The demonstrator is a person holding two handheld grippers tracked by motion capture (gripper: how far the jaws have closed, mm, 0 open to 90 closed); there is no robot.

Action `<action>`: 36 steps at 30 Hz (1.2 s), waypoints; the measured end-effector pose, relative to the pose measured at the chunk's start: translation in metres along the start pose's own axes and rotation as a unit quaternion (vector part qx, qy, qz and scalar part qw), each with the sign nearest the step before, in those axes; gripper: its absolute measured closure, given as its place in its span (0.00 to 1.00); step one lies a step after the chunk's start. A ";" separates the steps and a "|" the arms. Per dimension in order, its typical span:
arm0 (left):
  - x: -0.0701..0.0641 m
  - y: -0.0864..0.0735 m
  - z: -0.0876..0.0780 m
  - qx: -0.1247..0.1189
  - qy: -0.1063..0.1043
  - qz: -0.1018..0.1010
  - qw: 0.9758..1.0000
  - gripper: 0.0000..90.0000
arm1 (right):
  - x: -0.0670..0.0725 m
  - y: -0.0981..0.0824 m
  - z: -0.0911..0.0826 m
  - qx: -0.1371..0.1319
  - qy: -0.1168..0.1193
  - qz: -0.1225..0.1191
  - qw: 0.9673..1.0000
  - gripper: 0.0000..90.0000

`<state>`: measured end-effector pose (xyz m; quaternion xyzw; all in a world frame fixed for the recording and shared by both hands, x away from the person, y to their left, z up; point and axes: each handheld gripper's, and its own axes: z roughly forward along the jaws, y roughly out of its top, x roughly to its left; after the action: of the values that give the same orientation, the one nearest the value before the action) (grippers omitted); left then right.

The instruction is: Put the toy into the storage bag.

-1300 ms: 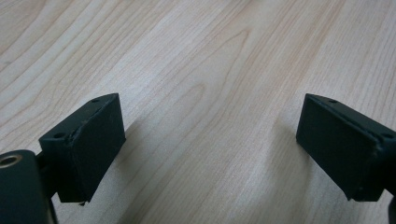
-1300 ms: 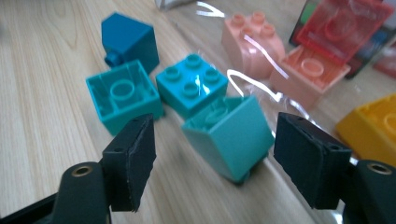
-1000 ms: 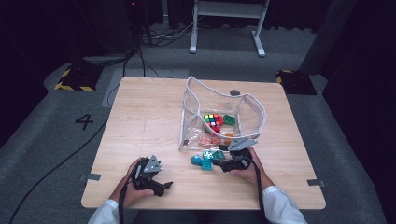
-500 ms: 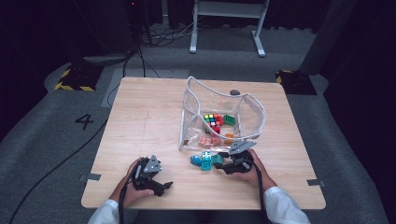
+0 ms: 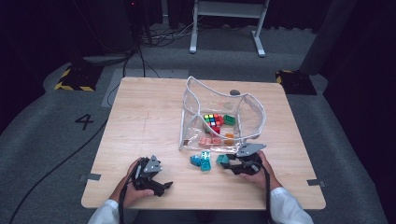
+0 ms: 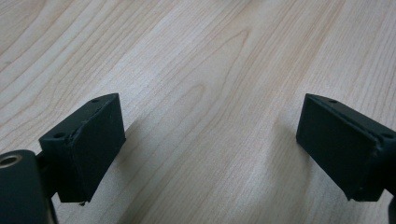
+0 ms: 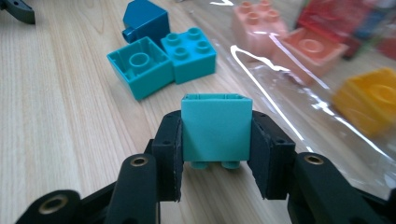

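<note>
High view: your right gripper (image 5: 228, 161) grips a teal brick (image 5: 222, 159) on the tabletop (image 5: 140, 116), just before the bag (image 5: 219, 116). Left gripper view: its jaws stand apart, empty. Right gripper view: the jaws, just closing, clamp the brick; next, lift it into the bag.

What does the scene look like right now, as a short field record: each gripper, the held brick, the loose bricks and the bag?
right gripper: jaws have just been closing, now clamped on the sides of a teal plastic building brick
left gripper: open, nothing between the jaws, over bare wooden table
loose bricks: two teal bricks and a dark blue brick on the table ahead of the right gripper
clear plastic bag: open, holding pink, orange, green and multicoloured pieces
</note>
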<state>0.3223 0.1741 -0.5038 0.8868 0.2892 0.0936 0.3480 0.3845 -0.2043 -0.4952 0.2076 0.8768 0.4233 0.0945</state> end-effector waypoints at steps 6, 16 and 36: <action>0.000 0.000 0.000 0.001 0.000 0.000 1.000 0.09 | -0.009 -0.011 -0.029 0.001 -0.027 0.016 1.000 0.66; 0.000 0.000 0.000 0.000 0.000 0.000 1.000 0.09 | -0.026 -0.028 -0.076 -0.011 -0.069 0.040 0.997 0.66; 0.000 0.000 0.000 0.000 0.000 0.000 1.000 0.09 | -0.072 0.011 -0.162 -0.046 -0.144 0.054 0.987 0.66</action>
<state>0.3223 0.1741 -0.5038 0.8867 0.2892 0.0937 0.3483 0.3970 -0.3441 -0.3859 0.3094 0.8208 0.4335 0.2064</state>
